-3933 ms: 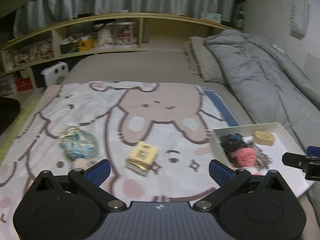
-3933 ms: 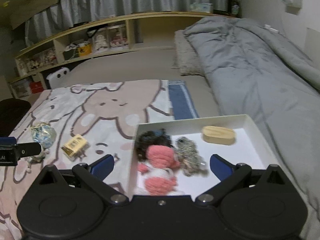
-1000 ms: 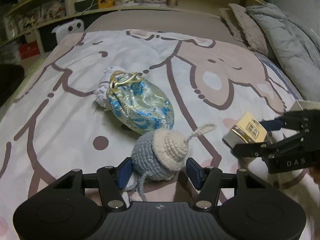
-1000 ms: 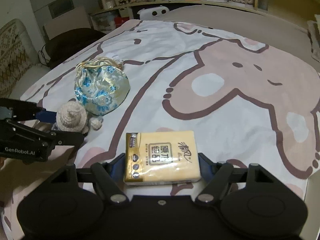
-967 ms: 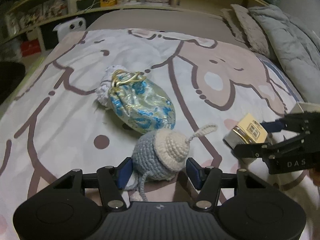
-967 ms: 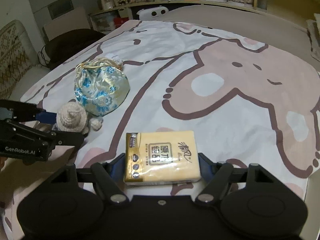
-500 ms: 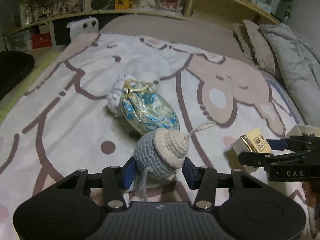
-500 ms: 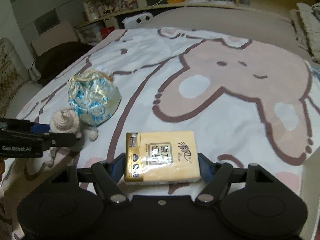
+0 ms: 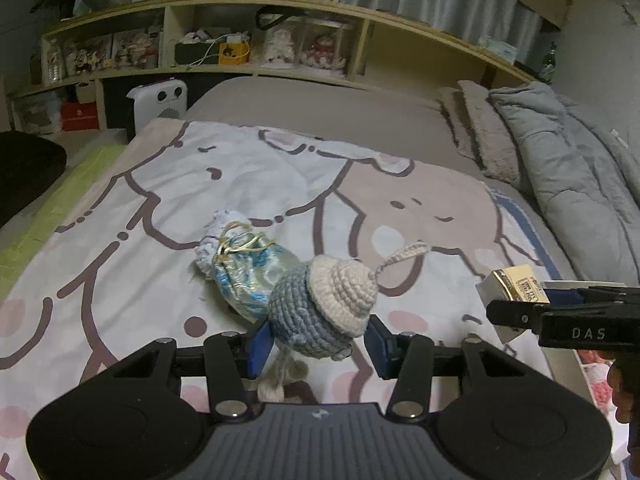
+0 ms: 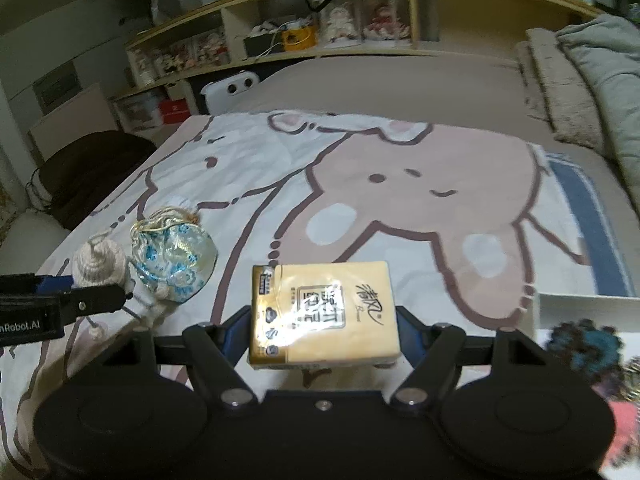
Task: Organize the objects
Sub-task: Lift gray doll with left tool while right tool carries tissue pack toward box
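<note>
A bed [image 9: 320, 108] fills both views, with a grey duvet [image 9: 576, 168] bunched along its right side and a wooden shelf unit [image 9: 256, 40] of boxes and figurines behind its head. Spread over the mattress is a pale blanket [image 9: 168, 184] printed with cartoon rabbits, and the loose things lie on it. At the right edge of the blanket sits a white tray [image 10: 576, 308]; a dark blue-black fuzzy thing and something pink lie inside it, too blurred to name. A blue-and-white brocade drawstring pouch [image 9: 244, 268] rests on the blanket, its gold cord at the top. The right hand-held gripper [image 10: 324, 328] is clamped on a yellow tissue pack [image 10: 322, 316], a blue pad against each short side, holding it clear of the blanket. The left hand-held gripper [image 9: 318, 338] squeezes a crocheted blue-grey doll [image 9: 320, 312] with a cream cap between its pads, just in front of the pouch, the doll's yarn strands hanging below.
</note>
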The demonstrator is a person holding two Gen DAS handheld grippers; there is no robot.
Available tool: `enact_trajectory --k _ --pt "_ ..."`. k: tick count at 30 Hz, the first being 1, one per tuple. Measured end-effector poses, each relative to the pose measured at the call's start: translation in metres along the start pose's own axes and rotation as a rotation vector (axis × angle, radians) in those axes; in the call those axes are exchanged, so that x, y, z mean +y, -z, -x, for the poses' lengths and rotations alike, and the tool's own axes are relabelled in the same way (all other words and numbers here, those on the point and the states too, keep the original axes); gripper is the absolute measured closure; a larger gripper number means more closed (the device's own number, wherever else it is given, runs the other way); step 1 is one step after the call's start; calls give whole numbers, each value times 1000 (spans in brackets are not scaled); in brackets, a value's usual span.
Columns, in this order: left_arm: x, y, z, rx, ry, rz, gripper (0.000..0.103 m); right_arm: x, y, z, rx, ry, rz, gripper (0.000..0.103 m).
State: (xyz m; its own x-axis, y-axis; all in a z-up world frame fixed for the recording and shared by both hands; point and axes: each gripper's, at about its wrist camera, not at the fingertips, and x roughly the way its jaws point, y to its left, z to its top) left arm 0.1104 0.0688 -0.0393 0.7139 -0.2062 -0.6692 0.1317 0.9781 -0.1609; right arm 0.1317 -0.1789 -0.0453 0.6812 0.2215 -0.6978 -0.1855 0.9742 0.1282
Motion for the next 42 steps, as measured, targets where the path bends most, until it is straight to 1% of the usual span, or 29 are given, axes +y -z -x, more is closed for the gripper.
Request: enact_trajectory --k 6,12,25,30,34,42 --pt "-8 4 14 -6 11 -21 53 -9 6 27 -17 54 -39 29" --pt "-15 6 25 -10 18 -30 53 -8 15 50 -34 109 -17 29" --pt "-43 6 49 -59 59 -76 53 -21 31 96 -98 146 -34 29" --pt "-55 3 52 -72 89 -75 53 -37 32 114 -116 181 -16 29" --pt "-72 0 52 -79 116 -92 53 -57 32 127 -127 216 -23 29" --pt "-128 -9 40 -87 201 -152 53 -106 37 147 -143 294 -92 29"
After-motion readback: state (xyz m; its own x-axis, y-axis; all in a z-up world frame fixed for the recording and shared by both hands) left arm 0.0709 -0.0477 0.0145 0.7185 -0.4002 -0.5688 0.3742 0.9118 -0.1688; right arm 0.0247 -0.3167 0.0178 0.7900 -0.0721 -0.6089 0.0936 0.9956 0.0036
